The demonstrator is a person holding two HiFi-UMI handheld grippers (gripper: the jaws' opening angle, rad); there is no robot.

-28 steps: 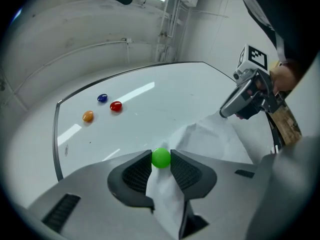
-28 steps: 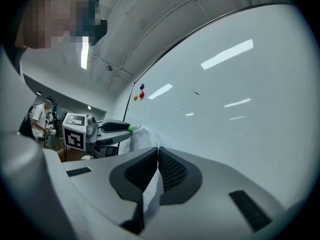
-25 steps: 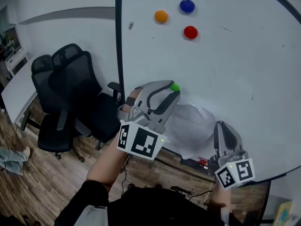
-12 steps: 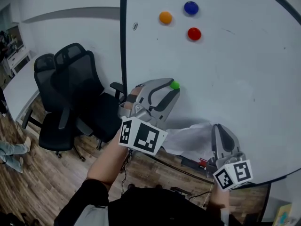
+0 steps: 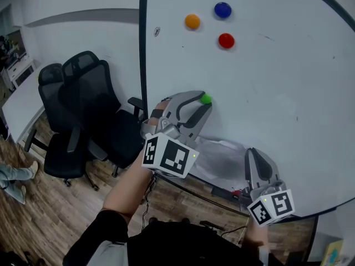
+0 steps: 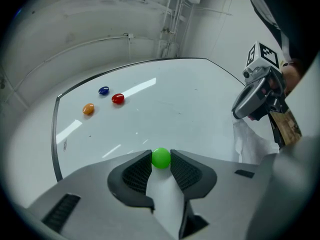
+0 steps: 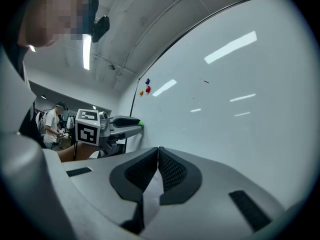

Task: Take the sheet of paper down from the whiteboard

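**Sheet gripped low on the board, green magnet in the other gripper**

The sheet of paper (image 5: 224, 158) hangs crumpled against the lower part of the whiteboard (image 5: 277, 93), between the two grippers and close above the board's bottom rail. The right gripper (image 7: 158, 154) has its jaws pressed together on a fold of the sheet. A white strip of paper runs down between its pads in the right gripper view.

The left gripper (image 5: 204, 101), higher and further left, pinches the green magnet (image 6: 160, 157) between its jaw tips, right at the face of the board. The gripper's body hides whether this magnet pins a corner of the sheet or sits clear of it.

Three more magnets, orange (image 5: 192, 21), blue (image 5: 222, 9) and red (image 5: 226, 40), sit near the top of the board. They are well apart from the sheet and hold nothing. Office chairs (image 5: 83, 110) stand to the left of the board.

The step in hand appears to be removing the one magnet near the sheet while the other gripper secures the paper, so the task looks well advanced.

The next move calls for lifting the magnet straight off the board. The pinch must be firm, since a smooth round ball could squirt out of the jaw tips. The right gripper should hold its clamp and draw the sheet off the board only once the magnet is clear. If a corner is pinned, an early pull could tear the paper.
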